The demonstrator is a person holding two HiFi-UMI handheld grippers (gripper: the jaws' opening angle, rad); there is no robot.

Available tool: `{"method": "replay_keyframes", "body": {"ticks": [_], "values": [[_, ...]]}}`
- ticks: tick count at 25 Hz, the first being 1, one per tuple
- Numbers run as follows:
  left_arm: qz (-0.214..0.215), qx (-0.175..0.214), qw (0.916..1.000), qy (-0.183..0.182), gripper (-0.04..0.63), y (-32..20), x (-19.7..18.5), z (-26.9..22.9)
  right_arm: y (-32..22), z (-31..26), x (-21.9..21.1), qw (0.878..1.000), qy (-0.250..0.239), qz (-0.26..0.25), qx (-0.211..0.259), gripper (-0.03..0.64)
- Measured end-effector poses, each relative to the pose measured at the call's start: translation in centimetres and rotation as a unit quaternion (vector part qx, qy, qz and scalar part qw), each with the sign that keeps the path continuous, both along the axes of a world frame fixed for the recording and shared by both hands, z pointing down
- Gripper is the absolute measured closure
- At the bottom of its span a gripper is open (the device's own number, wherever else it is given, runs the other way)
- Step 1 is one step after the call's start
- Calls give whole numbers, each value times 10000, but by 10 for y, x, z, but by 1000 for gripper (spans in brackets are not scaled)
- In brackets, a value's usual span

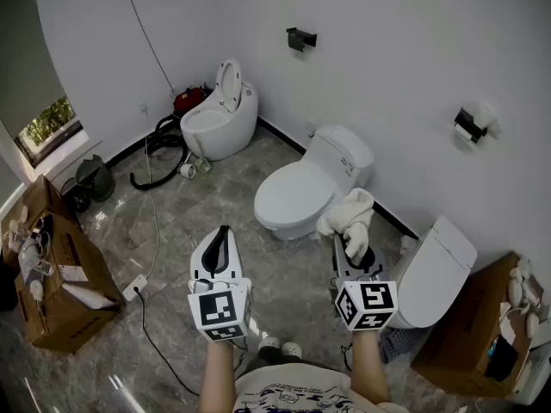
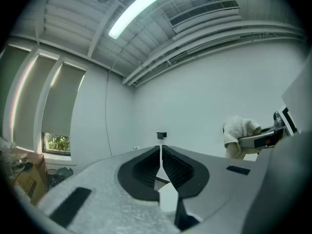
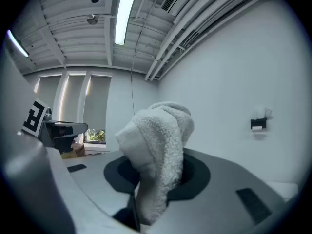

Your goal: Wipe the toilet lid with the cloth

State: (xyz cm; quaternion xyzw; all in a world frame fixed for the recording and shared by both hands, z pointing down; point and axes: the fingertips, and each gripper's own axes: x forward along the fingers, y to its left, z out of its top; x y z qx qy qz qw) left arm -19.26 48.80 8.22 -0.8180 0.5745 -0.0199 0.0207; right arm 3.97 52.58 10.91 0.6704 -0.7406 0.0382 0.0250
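Observation:
A white toilet with its lid (image 1: 295,195) down stands in the middle of the head view, its tank against the wall. My right gripper (image 1: 352,246) is held up just right of the bowl, shut on a fluffy white cloth (image 1: 349,216) that bunches above its tip. In the right gripper view the cloth (image 3: 157,155) fills the space between the jaws. My left gripper (image 1: 220,246) hovers over the floor left of the toilet, jaws together with nothing in them; in its own view the gripper (image 2: 160,155) points at the wall, and the cloth (image 2: 239,129) shows at the right.
A second toilet (image 1: 220,115) with its lid raised stands at the back left beside a black hose (image 1: 159,155). A third toilet (image 1: 435,269) is at the right. Cardboard boxes (image 1: 52,269) sit at the left and at the right (image 1: 470,334). A power strip (image 1: 133,287) lies on the tiled floor.

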Motion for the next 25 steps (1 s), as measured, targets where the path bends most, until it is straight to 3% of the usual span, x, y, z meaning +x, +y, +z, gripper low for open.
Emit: {"method": "replay_keyframes", "body": {"ticks": [13, 25], "values": [[-2, -4, 10000, 32, 577, -4, 1, 1, -4, 4, 2, 10000, 31, 15, -36, 506], [92, -62, 9999, 76, 577, -34, -29, 13, -28, 11, -19, 9996, 16, 280, -45, 502]]}}
